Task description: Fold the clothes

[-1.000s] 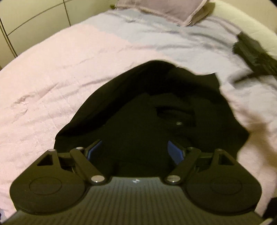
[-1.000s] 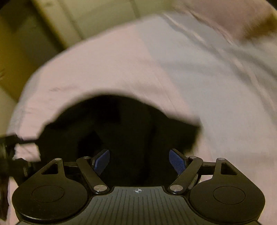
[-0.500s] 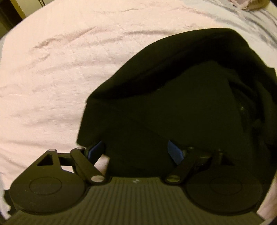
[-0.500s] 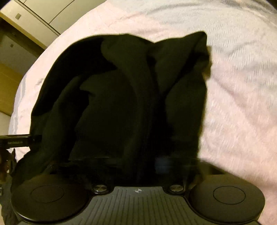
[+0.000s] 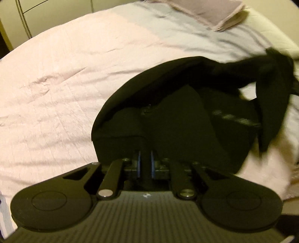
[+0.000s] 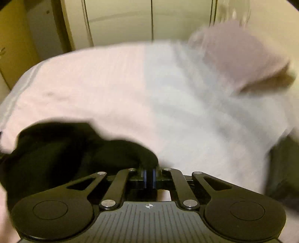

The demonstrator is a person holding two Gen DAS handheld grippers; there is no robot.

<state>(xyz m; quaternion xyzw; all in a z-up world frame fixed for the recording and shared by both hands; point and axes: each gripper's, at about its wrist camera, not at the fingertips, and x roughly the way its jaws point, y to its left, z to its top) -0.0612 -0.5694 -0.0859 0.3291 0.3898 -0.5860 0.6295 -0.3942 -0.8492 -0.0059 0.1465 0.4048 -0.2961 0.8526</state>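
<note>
Pinching a fold of the black garment [image 5: 177,119], the left gripper [image 5: 145,164] sits at the lower centre of the left wrist view, over the pink bedcover [image 5: 56,84]. In the right wrist view, the right gripper [image 6: 149,176] clamps the garment's edge [image 6: 78,149] at lower left; this picture is blurred.

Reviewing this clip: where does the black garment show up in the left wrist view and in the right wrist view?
Left wrist: the black garment fills the centre and right, pinched in the left tongs.
Right wrist: it bunches at lower left, pinched in the right tongs.
Shared landmark: the pillow, top right in both views.
</note>
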